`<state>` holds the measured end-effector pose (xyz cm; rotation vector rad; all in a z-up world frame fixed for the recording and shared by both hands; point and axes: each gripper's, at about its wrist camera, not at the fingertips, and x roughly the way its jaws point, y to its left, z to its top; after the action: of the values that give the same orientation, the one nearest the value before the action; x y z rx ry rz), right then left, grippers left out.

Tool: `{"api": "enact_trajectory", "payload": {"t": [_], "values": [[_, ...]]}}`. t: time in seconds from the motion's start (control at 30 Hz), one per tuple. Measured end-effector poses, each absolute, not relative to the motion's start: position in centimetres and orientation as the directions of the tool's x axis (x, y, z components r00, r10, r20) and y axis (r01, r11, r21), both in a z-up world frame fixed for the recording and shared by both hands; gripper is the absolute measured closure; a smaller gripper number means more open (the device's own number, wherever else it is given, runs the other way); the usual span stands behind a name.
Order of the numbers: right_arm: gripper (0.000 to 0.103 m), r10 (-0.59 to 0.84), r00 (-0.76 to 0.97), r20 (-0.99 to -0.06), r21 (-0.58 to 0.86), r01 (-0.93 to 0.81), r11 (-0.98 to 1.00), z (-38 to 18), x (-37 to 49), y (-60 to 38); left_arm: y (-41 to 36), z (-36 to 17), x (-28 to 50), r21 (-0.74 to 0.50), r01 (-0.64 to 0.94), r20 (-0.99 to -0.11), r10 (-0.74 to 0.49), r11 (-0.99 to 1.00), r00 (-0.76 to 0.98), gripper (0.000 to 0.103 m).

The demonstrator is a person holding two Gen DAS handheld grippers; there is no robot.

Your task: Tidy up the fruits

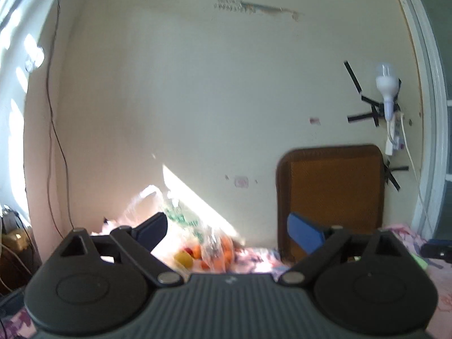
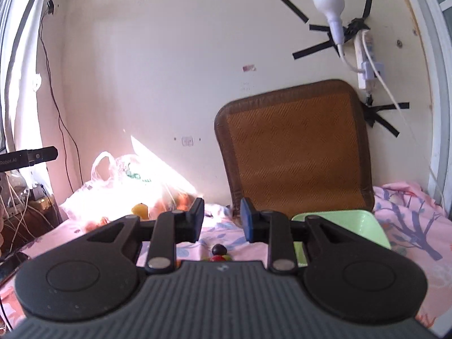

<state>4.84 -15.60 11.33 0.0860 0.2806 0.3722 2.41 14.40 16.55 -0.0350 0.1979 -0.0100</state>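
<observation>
Sunlight slants across a pale wall, and below it a pink floral bedsheet [image 2: 406, 214] covers the surface. Over on the left side of that sheet, a clear plastic bag [image 2: 118, 186] sits against the wall, washed out by the glare, with orange fruits [image 1: 223, 250] packed inside it and a yellow fruit [image 1: 183, 259] at its near edge. The left gripper [image 1: 227, 233] hangs in the air facing that bag, fingers spread wide with nothing between them. The right gripper [image 2: 221, 219] is low over the sheet, its jaws parted by a narrower gap, also holding nothing. Just beneath it, a small dark round fruit [image 2: 219, 249] lies on the sheet, with a red piece [image 2: 217, 258] peeking out right behind it at the gripper body's edge. A light green tray [image 2: 353, 226] rests on the sheet to the right, partly hidden by the right finger linkage. Behind the tray, a brown woven cushion [image 2: 293, 147] leans upright against the wall. Higher up, a white bulb [image 2: 329, 2] and a power strip [image 2: 365, 59] are taped to the wall with black tape.
</observation>
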Motion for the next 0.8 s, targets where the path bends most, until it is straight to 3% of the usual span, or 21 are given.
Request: {"api": "enact_trajectory", "payload": {"t": [0.03,0.1,0.2,0.37,0.67,0.73,0.8], "values": [[0.073,0.367,0.884,-0.289,0.126,-0.345,0.930,10.1,5.4,-14.9,13.9,15.1,3.1,-0.043,0.041,-0.247,-0.050,0.998,0.968,0.012],[0.073,0.382,0.845,-0.373,0.125,-0.363,0.923,7.5,6.6,-13.7,12.6,12.1,4.3,-0.070,0.104,-0.338,-0.121,0.992,0.933,0.025],[0.073,0.410,0.791,-0.455,0.133,-0.395,0.909,4.9,7.8,-12.4,10.7,7.8,5.4,-0.103,0.182,-0.427,-0.209,0.978,0.880,0.029],[0.072,0.460,0.725,-0.513,0.217,-0.409,0.887,3.6,9.7,-11.8,7.7,3.5,5.8,-0.099,0.308,-0.500,-0.315,0.946,0.807,0.028],[0.071,0.513,0.639,-0.572,0.349,-0.377,0.858,1.7,12.5,-11.2,5.9,1.4,8.1,-0.059,0.350,-0.576,-0.318,0.935,0.753,0.029],[0.067,0.530,0.621,-0.577,0.379,-0.371,0.848,1.3,13.1,-11.2,5.8,1.3,8.5,-0.061,0.353,-0.585,-0.320,0.934,0.746,0.031],[0.064,0.529,0.623,-0.576,0.389,-0.359,0.848,1.2,13.3,-11.2,5.6,1.0,8.7,-0.056,0.355,-0.594,-0.317,0.933,0.739,0.043]]}}
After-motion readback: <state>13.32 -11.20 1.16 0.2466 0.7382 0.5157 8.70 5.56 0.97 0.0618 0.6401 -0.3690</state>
